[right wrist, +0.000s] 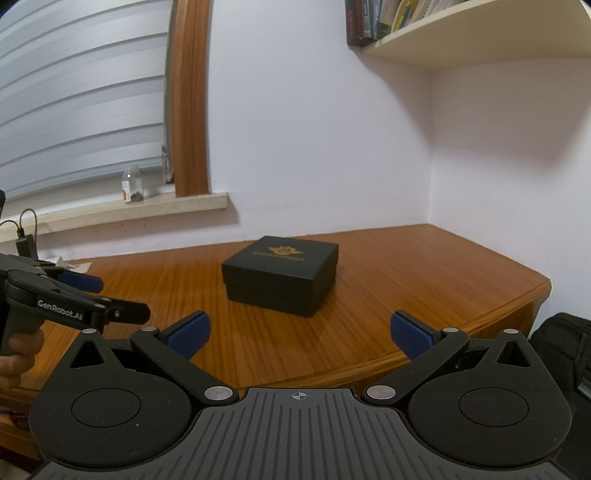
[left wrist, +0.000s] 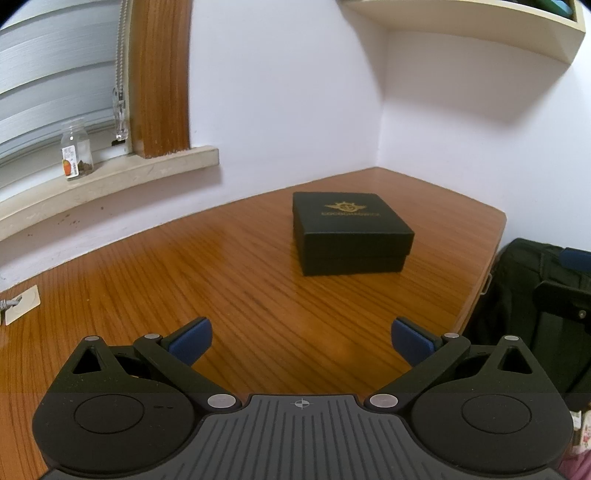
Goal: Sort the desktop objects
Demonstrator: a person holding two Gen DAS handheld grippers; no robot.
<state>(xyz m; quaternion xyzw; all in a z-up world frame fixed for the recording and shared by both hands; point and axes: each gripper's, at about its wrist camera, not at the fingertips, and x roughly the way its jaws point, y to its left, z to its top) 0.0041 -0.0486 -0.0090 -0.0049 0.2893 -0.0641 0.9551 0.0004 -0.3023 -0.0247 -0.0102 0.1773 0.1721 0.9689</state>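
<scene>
While hovering over the wooden desk (left wrist: 221,266), left gripper (left wrist: 301,341) with jaws spread wide, blue pads (left wrist: 192,341) well apart, nothing between them. Black gift box (left wrist: 351,232) with gold emblem on its lid at about 12 o'clock ahead, lid on, resting flat on the desk, well apart from the fingertips, near the far corner where the two white walls meet. Glass jar (left wrist: 75,149) at 10 o'clock on the stone windowsill (left wrist: 110,177), in front of closed blinds (left wrist: 55,74). Black bag (left wrist: 532,306) at 3 o'clock, off the desk edge. Cream shelf (left wrist: 480,26) at 1 o'clock, high on the wall.

From the right wrist: right gripper (right wrist: 299,336) likewise released, blue pads (right wrist: 410,338) wide apart and empty, poised near the desk's front edge. Same box (right wrist: 280,275) at 12 o'clock, slightly left of centre, apart from both tools. Left gripper (right wrist: 81,295) at 9 o'clock, marked "GenRobot.AI", gripped by a hand (right wrist: 18,350) partly cut off at the frame edge. Books (right wrist: 388,16) on the shelf at 1 o'clock.
</scene>
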